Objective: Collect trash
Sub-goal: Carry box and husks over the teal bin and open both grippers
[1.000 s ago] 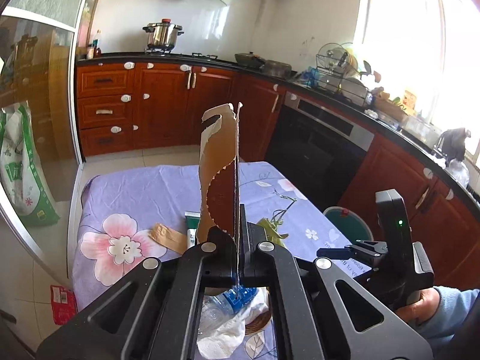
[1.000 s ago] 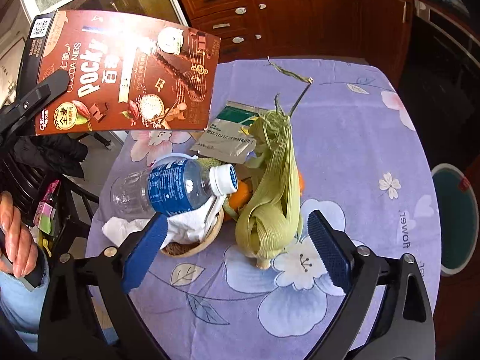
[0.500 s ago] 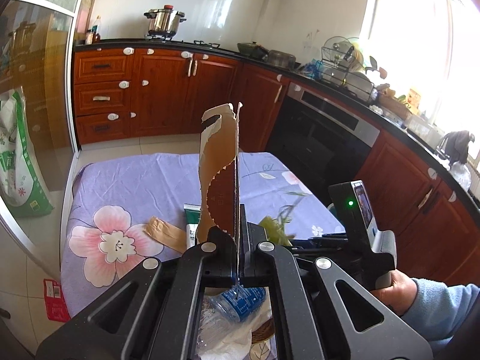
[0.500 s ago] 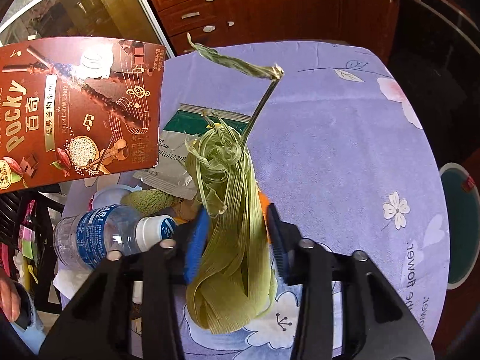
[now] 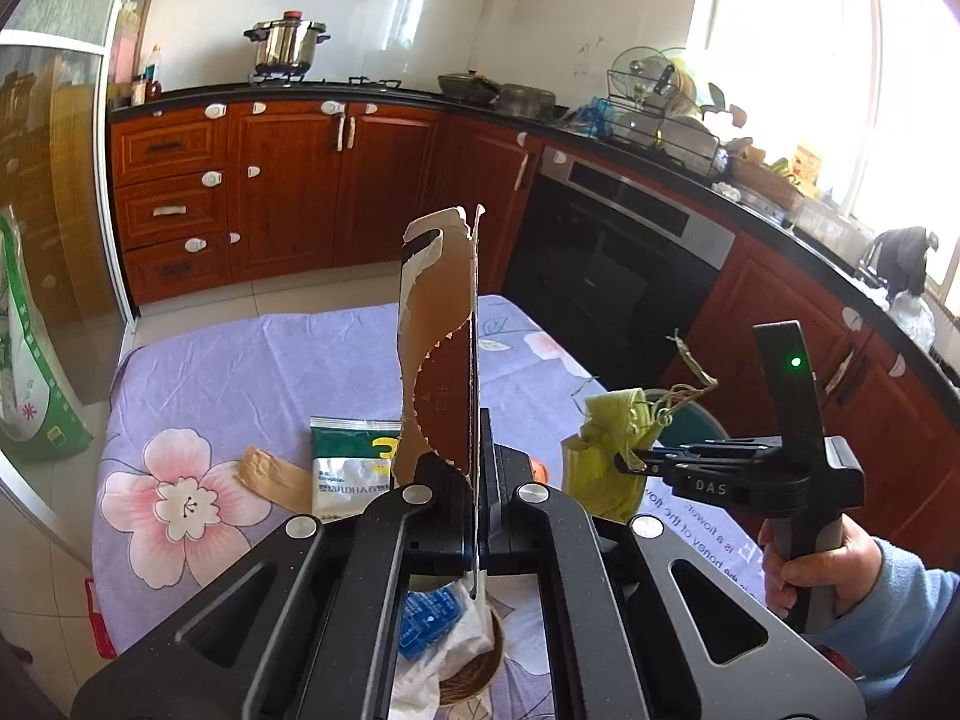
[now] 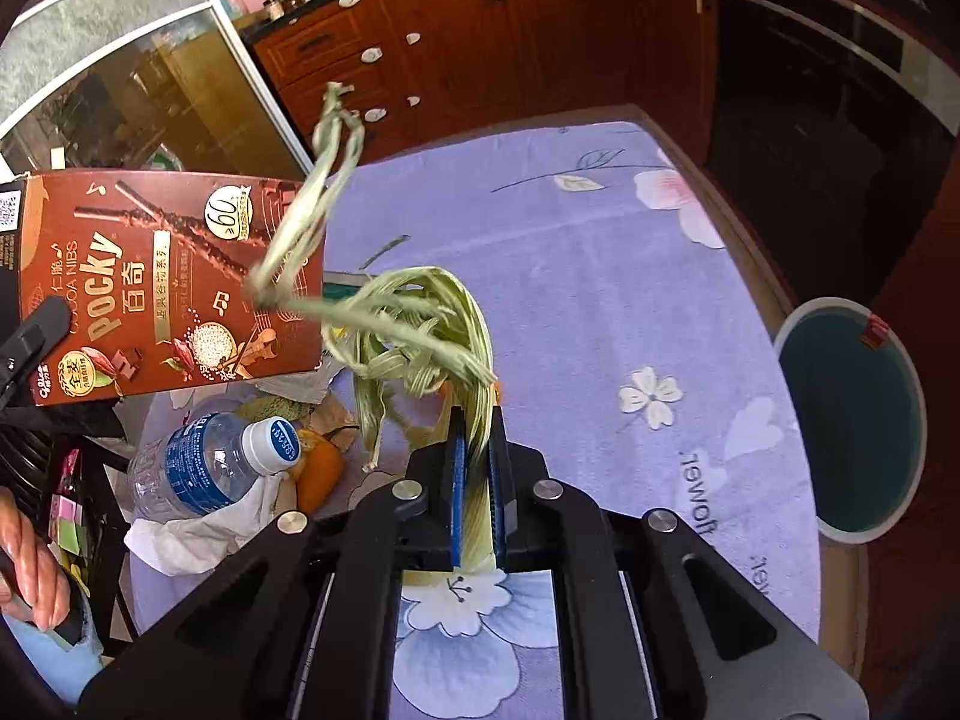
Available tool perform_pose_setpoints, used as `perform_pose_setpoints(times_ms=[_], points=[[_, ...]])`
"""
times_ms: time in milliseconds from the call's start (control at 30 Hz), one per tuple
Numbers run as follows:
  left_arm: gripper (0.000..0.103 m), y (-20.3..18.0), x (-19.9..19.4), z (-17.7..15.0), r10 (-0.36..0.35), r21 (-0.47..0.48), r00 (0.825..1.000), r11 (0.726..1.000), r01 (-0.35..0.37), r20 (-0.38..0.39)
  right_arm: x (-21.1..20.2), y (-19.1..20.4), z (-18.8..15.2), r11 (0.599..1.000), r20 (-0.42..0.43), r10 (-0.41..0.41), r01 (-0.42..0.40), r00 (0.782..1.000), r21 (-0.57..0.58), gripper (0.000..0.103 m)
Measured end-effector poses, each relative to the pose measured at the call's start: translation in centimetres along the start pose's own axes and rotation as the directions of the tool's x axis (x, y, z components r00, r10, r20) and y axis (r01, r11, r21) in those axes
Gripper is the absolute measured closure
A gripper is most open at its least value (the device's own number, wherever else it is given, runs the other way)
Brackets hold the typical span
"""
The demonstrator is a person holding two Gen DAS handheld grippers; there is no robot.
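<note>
Husk [image 6: 420, 324] base hidden between pads, Pocky box [image 6: 162, 282] corner cropped

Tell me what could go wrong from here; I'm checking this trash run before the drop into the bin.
1. The right gripper pinches only the base of the corn husk; its loose strands swing free and could snag the Pocky box.
2. The left gripper holds that box by one thin edge, so it may pivot or slip.
3. The bin stands off the table's edge; a trailing strand could miss it.
</note>
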State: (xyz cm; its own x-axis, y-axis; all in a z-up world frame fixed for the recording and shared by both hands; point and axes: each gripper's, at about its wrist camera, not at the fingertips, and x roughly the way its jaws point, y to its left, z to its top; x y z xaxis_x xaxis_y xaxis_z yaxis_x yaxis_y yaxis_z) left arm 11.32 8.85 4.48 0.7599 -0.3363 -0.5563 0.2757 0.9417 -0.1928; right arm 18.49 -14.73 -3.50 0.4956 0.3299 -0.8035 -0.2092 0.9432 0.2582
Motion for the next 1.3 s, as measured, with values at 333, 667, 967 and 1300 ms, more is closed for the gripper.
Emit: perform_pose_setpoints(times_ms=[333,667,967,1300], points=[[0.102,-6.4,0.8,1.1,-0.066,0.096,0.998,0.993,0.067,-0.013,-7.6,-4.7,-1.1,0.997,0.132,-0.006,-0.004,0.991,0.072,0.097],[0.102,-15.6,6.4,2.2,-0.167,0.219,0.981,0.958,0.186,-0.103,-12.8,-14.3,-1.3,0.969,0.253,-0.137,0.076,0.958,0.237,0.097],[0.102,-24.7,15.8,2.7,-0.23,0.296,0.944,0.909,0.295,-0.235,-15.1,-23.2,-2.5,0.909,0.292,-0.262,0.135,0.92,0.393,0.097],[0.101,-30.0,26.6,0.9,-0.235,0.293,0.89,0.885,0.362,-0.389,-13.3,-29.1,-2.8,0.865,0.241,-0.311,0.169,0.92,0.472,0.096]])
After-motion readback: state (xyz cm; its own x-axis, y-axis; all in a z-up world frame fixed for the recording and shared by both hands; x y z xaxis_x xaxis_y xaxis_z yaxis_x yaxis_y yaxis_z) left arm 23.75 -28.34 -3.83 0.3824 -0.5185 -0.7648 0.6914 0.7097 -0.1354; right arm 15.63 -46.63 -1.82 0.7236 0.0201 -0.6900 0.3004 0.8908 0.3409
